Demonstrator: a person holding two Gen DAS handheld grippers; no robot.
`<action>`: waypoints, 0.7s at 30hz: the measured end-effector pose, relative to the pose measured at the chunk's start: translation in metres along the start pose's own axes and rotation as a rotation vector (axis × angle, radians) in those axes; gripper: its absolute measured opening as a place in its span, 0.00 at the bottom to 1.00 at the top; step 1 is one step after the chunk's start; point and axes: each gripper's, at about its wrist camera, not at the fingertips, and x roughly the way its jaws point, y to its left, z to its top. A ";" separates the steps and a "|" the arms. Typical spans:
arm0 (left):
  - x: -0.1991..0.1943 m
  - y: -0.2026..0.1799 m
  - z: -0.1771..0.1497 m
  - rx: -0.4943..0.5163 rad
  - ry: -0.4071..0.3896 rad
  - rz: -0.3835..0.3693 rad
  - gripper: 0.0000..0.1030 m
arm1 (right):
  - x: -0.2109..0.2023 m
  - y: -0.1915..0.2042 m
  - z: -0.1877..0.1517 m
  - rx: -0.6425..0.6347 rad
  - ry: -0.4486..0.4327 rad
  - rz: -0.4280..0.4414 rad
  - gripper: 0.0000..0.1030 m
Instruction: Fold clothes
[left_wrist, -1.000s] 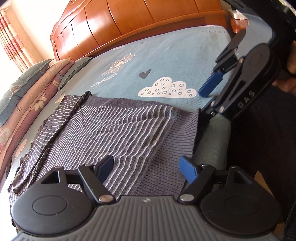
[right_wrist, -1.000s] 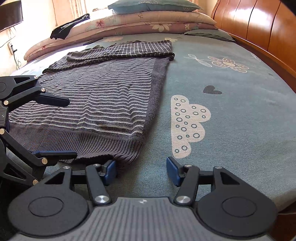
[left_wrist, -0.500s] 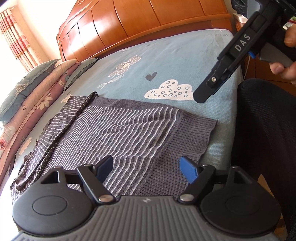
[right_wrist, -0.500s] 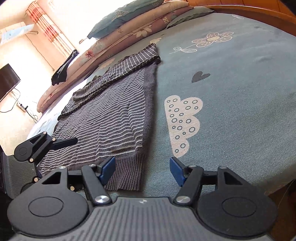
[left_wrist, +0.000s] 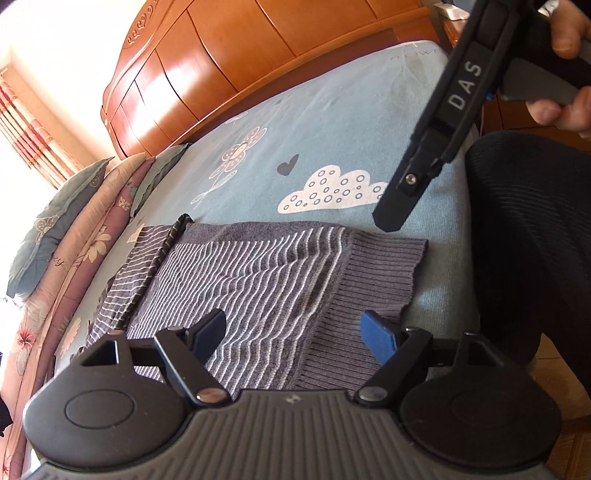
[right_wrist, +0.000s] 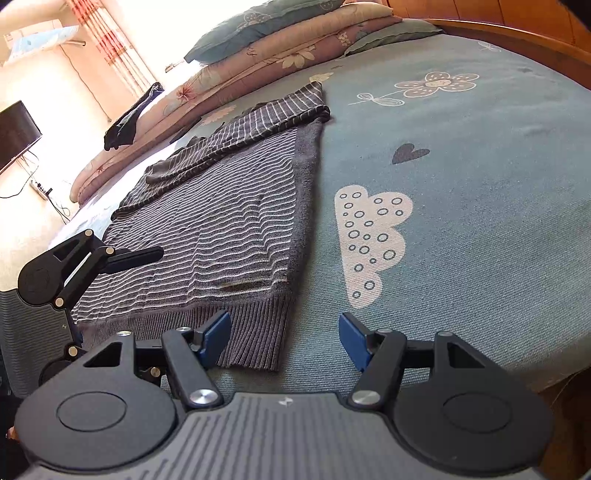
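A grey striped knit sweater lies flat on the blue bed sheet, with a sleeve folded across its far end. Its ribbed hem faces the bed's near edge. My left gripper is open and empty, hovering over the hem. It also shows at the left of the right wrist view. My right gripper is open and empty, above the hem's right corner. In the left wrist view it hangs edge-on over the sheet, held by a hand.
Stacked floral quilts and pillows line the far side of the bed. A wooden headboard stands at its end. A dark garment lies on the quilts. A television stands at the far left. The person's dark-clad leg is at the bed's edge.
Both grippers have lifted and pulled back from the hem. The right gripper rose and tilted above the sheet. The sweater's right corner now lies flat and uncovered.
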 end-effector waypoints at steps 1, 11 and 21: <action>0.000 0.003 -0.001 -0.009 0.008 0.006 0.79 | 0.001 0.004 -0.001 -0.028 0.012 0.001 0.68; -0.007 0.015 -0.017 -0.094 0.067 -0.083 0.84 | 0.008 0.032 -0.010 -0.216 0.053 -0.046 0.73; -0.039 0.024 -0.026 -0.119 -0.045 0.008 0.84 | 0.021 -0.023 -0.001 0.218 0.046 0.188 0.63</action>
